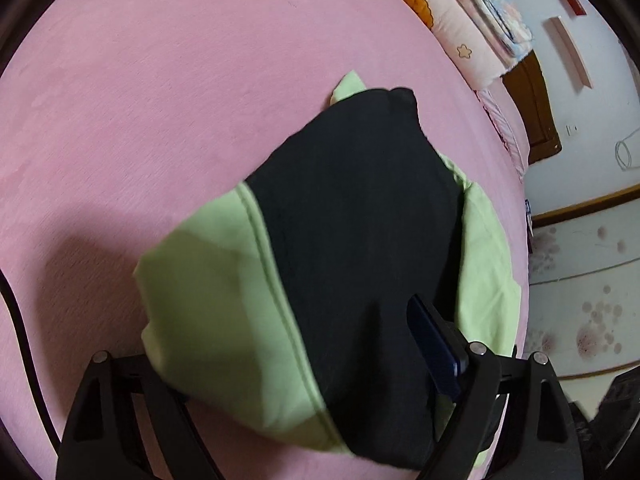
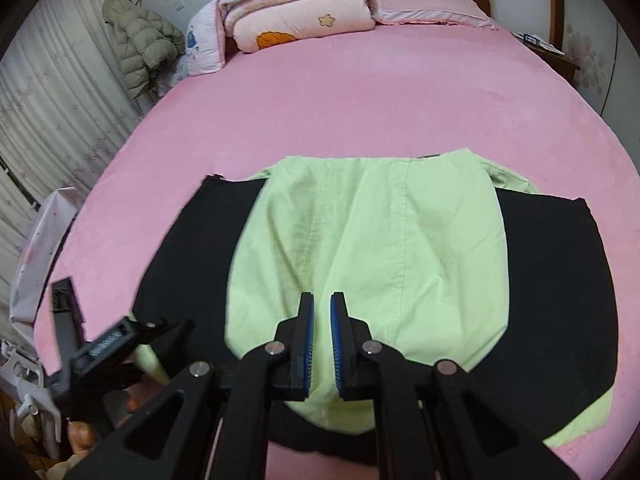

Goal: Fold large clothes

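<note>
Now your right claw (image 2: 321, 344) sits nearly closed, a narrow gap between its blue pads, gripping nothing, above the green-and-black garment (image 2: 372, 248) spread on the pink bed (image 2: 320, 100). Your left claw (image 1: 304, 360) has the garment's edge draped between its fingers; whether it grips, you cannot tell.

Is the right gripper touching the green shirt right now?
Cannot tell. In the right wrist view the right gripper sits over the green shirt, jaws slightly apart, nothing between; contact underneath isn't visible.
</note>
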`<state>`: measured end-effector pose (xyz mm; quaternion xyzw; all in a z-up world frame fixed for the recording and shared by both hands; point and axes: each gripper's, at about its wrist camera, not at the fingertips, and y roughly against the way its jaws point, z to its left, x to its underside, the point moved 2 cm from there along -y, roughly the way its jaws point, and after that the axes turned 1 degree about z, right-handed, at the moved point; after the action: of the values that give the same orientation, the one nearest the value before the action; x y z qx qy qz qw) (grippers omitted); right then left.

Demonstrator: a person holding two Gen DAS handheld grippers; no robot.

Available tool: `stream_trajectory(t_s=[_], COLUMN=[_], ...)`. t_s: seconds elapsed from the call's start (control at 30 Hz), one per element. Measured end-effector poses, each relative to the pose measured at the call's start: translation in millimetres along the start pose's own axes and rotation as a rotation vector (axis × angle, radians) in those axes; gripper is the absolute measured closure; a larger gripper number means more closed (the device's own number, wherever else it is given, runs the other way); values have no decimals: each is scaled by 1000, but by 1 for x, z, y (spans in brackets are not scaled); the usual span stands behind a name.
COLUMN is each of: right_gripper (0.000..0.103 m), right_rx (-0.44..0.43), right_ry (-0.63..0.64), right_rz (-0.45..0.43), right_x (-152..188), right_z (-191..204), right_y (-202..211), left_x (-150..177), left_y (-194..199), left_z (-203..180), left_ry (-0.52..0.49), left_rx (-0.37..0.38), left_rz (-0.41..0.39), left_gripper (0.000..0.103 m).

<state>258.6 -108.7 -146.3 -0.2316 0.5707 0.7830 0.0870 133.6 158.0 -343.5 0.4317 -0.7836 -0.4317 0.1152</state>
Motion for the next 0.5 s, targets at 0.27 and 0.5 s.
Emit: stream_trajectory(t_s=[0.27,0.5], right_gripper=[95,95], right_rx=[38,59], right_ry=[-18,10], right_rz=[41,72], right_x=[16,45], right_z=[-10,-8], right_y=[-39,-54], left_x=[-12,1], left_y=[7,40], left_z=[-22,-106], left_ry=[-91,-425], left_rx=[-20,3], left_rz=[-9,-143], left_gripper=[78,83])
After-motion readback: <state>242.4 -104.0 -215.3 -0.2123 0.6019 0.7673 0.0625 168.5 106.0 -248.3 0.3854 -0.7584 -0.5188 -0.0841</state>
